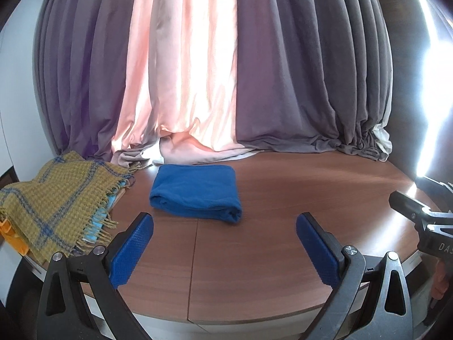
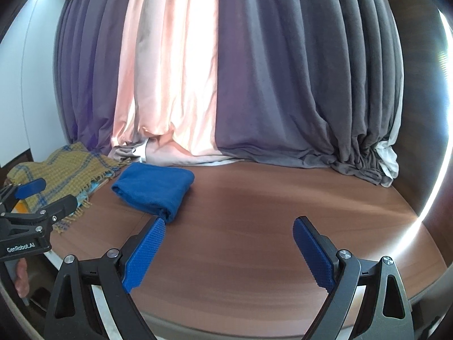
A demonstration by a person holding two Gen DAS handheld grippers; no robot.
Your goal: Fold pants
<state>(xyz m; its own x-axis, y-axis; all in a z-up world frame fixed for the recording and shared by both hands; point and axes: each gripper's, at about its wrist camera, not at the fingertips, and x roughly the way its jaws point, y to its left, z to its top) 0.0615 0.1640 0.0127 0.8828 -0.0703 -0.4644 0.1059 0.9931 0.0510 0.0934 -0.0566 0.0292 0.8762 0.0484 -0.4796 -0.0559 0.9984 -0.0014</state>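
The pants (image 1: 196, 191) lie as a compact blue bundle at centre-left of the left wrist view, on the table (image 1: 283, 226), so the folding looks finished (perhaps only tidying is left). The left gripper (image 1: 225, 231) hangs below them at lower centre, jaws wide, empty. The right gripper (image 2: 229, 235) is also spread wide, holding nothing, its left pad (image 2: 147, 252) just short of the bundle's corner.

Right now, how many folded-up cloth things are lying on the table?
2. The blue folded pants lie mid-table near the curtains. The yellow plaid blanket is at the left edge, with something light blue partly hidden beneath it.
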